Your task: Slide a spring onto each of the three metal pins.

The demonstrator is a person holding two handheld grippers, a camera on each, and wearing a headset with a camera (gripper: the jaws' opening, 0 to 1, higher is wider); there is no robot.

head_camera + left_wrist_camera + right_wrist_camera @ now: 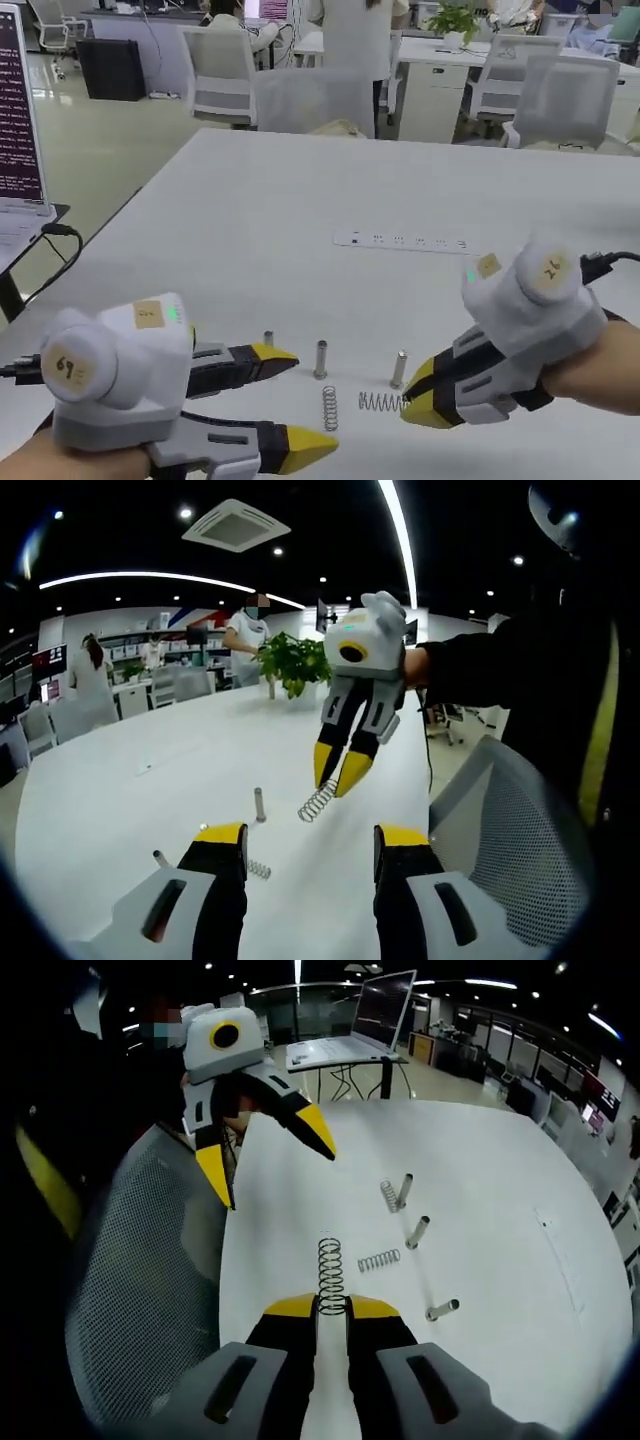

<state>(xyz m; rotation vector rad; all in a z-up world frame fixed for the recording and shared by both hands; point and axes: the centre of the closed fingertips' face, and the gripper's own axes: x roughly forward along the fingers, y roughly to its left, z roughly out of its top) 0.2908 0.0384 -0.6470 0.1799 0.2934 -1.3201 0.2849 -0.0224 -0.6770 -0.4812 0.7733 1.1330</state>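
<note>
Three short metal pins stand in a row on the white table: one at the left (268, 339), one in the middle (321, 358), one at the right (399, 368). My right gripper (420, 397) is shut on the end of a spring (380, 402), which sticks out from its tips (330, 1272) just above the table, near the right pin. A second spring (329, 408) lies loose in front of the middle pin. A third spring (389, 1196) lies beside the farthest pin (404, 1190). My left gripper (292, 402) is open and holds nothing, left of the pins.
A white power strip (402, 241) lies on the table beyond the pins. A laptop (15, 120) sits on a stand at the far left. Mesh office chairs (310, 100) and other desks stand behind the table. A chair back (520, 840) is close to my left gripper.
</note>
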